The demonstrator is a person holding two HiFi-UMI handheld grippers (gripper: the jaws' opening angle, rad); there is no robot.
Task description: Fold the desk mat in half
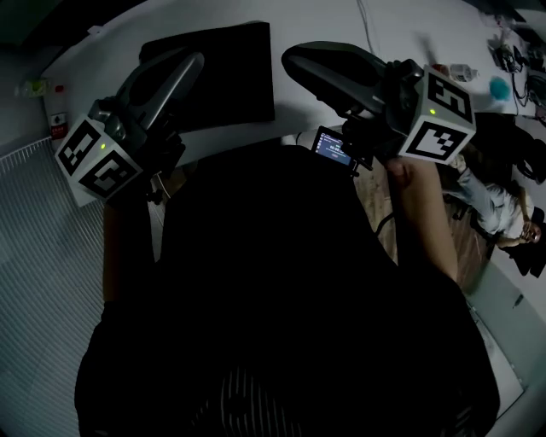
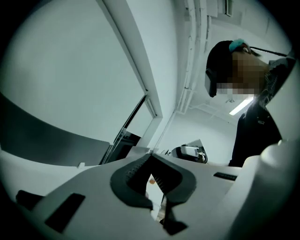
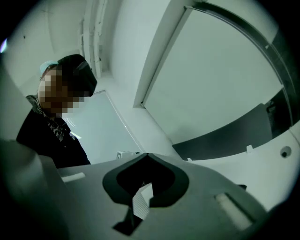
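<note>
**A:** Where is the desk mat?

**B:** The desk mat (image 1: 213, 72) lies flat on the white table (image 1: 324, 26). It is a black rectangle just beyond both grippers, and neither gripper touches it.

**A:** And the left gripper?

**B:** The left gripper (image 2: 150, 154) has its jaws drawn together with the tips meeting and nothing between them. In the head view it is up close to the camera, in front of the mat's left part, with its marker cube (image 1: 98, 158) toward the person.

**A:** The right one?

**B:** The right gripper (image 3: 147, 153) is the same: its jaws are closed tight and empty. It is also up near the camera, to the right of the mat, with a small lit screen (image 1: 333, 145) just below it.

**A:** What do the gripper views take in?

**B:** Each looks across its closed tips at pale walls and a person in a dark cap (image 3: 77, 70).

**A:** Anything else on the table?

**B:** A few small things lie at its far right edge, one of them teal (image 1: 499, 87). They are too small to name.
</note>
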